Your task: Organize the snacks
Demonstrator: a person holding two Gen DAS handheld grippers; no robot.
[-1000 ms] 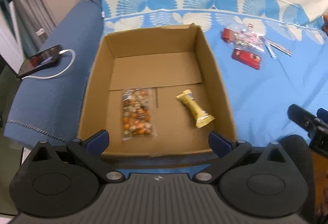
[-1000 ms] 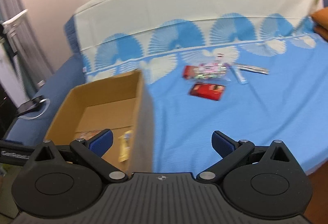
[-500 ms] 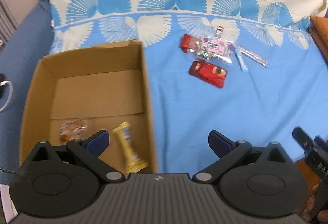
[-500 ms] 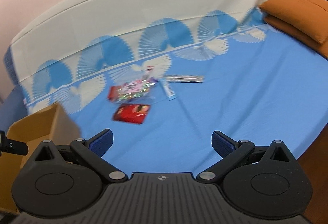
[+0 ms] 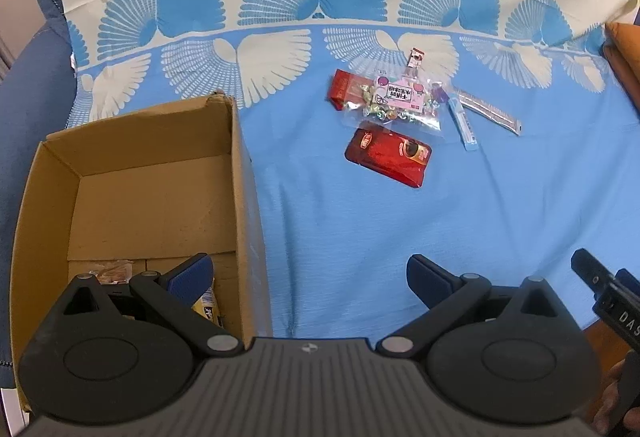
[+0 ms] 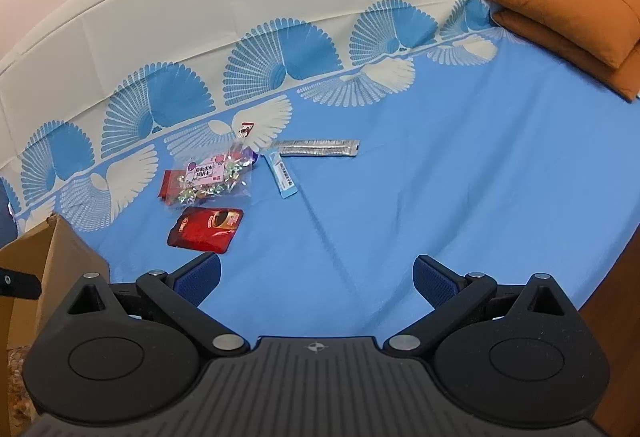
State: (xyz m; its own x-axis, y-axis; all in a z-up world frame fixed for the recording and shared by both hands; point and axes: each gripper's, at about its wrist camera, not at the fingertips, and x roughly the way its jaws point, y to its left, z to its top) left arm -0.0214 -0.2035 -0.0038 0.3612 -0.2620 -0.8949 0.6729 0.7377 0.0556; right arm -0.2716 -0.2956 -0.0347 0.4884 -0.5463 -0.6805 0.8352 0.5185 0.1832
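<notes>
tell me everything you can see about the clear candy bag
The candy bag is clear crinkly plastic holding small foil-wrapped sweets, with a pink printed label and a narrow header tag at its far end. It lies flat on the blue sheet, overlapping a red packet behind it. A red pouch sits just in front.

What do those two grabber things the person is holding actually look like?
Both match: the left gripper and right gripper have a ribbed dark grey body, two round black discs, black linkage arms with silver pins, and blue textured pads. A small crosshair mark sits at centre.
</notes>
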